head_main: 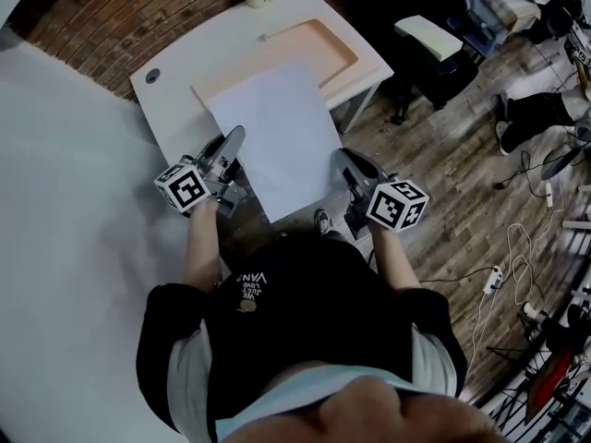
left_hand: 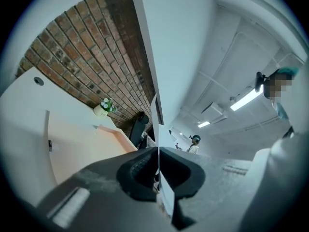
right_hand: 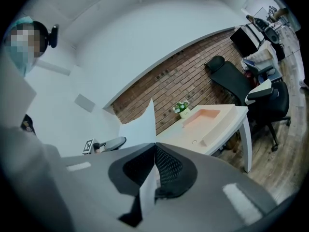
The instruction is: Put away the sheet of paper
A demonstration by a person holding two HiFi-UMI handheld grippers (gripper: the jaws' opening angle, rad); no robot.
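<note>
Head view: the sheet of paper point(head_main: 277, 141) hangs over the near edge of the white desk point(head_main: 171, 81), with the left gripper point(head_main: 236, 142) at its left edge and the right gripper point(head_main: 345, 158) at its right. Left gripper view: jaws fully closed, pinching the sheet's edge. Right gripper view: jaws likewise clamped on the sheet.
</note>
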